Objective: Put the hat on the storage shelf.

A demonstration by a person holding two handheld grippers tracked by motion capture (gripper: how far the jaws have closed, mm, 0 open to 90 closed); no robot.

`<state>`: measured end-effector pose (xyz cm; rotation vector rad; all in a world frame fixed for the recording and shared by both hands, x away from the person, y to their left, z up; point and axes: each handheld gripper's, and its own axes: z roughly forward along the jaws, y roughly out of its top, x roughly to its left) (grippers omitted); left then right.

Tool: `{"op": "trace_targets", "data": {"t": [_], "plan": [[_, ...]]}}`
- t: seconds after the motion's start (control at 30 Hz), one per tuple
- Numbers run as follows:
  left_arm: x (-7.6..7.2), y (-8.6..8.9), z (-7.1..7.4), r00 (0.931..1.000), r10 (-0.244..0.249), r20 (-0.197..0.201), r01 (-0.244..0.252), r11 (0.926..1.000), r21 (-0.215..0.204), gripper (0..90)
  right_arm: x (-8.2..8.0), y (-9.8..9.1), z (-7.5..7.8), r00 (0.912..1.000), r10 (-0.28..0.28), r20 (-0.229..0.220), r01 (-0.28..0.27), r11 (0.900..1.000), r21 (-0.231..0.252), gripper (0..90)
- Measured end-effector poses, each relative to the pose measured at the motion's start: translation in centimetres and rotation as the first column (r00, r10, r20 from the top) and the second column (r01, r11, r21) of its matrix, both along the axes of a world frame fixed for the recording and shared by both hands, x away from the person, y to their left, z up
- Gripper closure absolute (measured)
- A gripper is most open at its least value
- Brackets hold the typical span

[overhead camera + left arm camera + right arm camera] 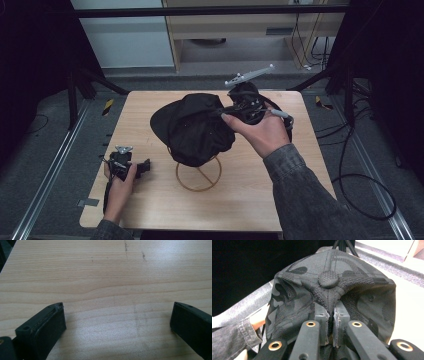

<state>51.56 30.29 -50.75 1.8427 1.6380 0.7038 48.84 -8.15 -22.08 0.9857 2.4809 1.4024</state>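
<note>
Cap hangs mid-frame over the wire stand, pinched near its top button by the closed right claw. Left claw rests open and empty at the tabletop lower left; seating the cap on the stand seems left.

A pale wooden surface stands on grey carpeted floor, with metal rails running at its 9 and 3 o'clock sides. Yellow-black tape strips lie at 10 and 2 o'clock. Toward 12 o'clock stands a light wooden cabinet (cables loop at 3 o'clock).
</note>
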Motion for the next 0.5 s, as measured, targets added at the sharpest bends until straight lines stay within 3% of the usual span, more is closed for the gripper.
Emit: {"op": "trace_targets", "data": {"t": [0.5], "plan": [[0.0,0.0,0.0,1.0,0.0,0.0,0.0,1.0,0.0,0.0,0.0,0.6,-1.6,0.9995,0.018,-0.028,-0.019,0.9993,-0.032,84.1]]}}
